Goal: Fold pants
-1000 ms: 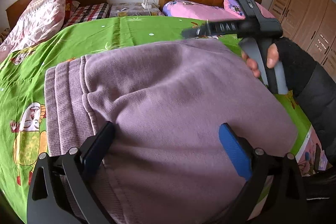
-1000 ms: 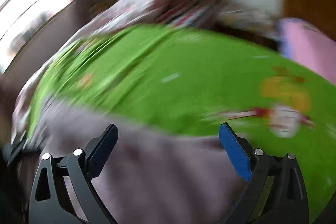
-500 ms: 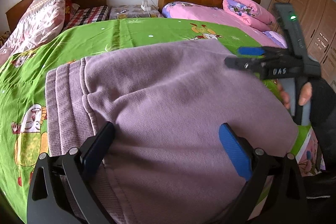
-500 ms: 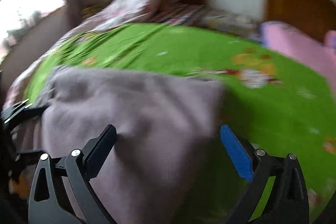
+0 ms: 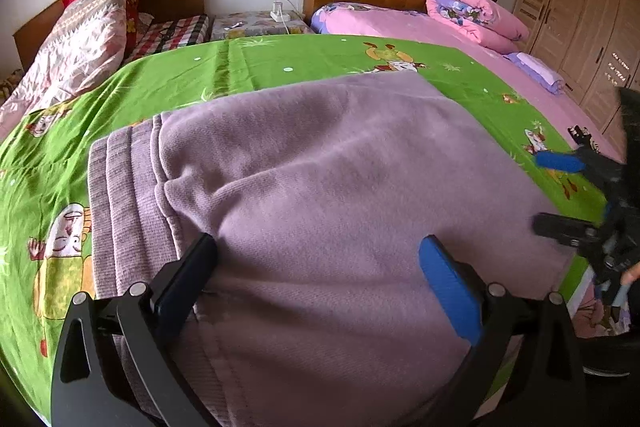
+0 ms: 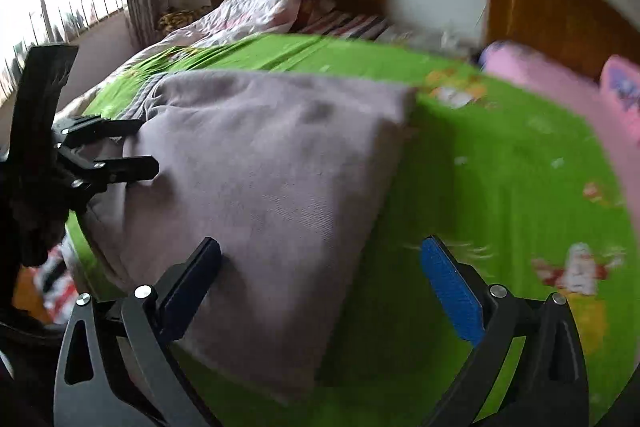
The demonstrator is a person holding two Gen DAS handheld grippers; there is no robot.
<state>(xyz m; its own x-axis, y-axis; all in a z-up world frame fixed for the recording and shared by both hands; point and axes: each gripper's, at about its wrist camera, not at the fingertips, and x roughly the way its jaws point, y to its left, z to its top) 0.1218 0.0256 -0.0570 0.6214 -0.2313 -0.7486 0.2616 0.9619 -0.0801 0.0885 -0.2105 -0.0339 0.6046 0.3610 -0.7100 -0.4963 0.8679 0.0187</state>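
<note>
mauve fleece, that is all i have in front of me: the pants (image 5: 320, 187) lie folded into a thick block on the green sheet (image 5: 280, 67) of the bed, with the ribbed waistband (image 5: 120, 195) at the block's left end. my left tongs (image 5: 320, 279) sit low over the near part of the pants, both fingers spread wide, with cloth lying between them but nothing pinched. my right tongs (image 6: 320, 283) are just as wide apart and hold nothing; their dark finger hangs over the near edge of the pants and the blue finger (image 6: 448, 291) is out over bare sheet, on the far side of the pants from the waistband. the right camera is smeared with motion, so i cannot say how close that dark finger is to the cloth.

i judge the folding is nearly done, maybe one more fold or only a tidy. the risk from here is mostly my own doing. if i close on the top layer alone, it will peel back and the stack will slide open, since fleece this thick springs up. if the right tongs come in fast they could shove the free corner (image 6: 404, 99) and skew the block. the near edge of the pants also looks close to the edge of the bed, so a drag toward me could tip them off.
</note>
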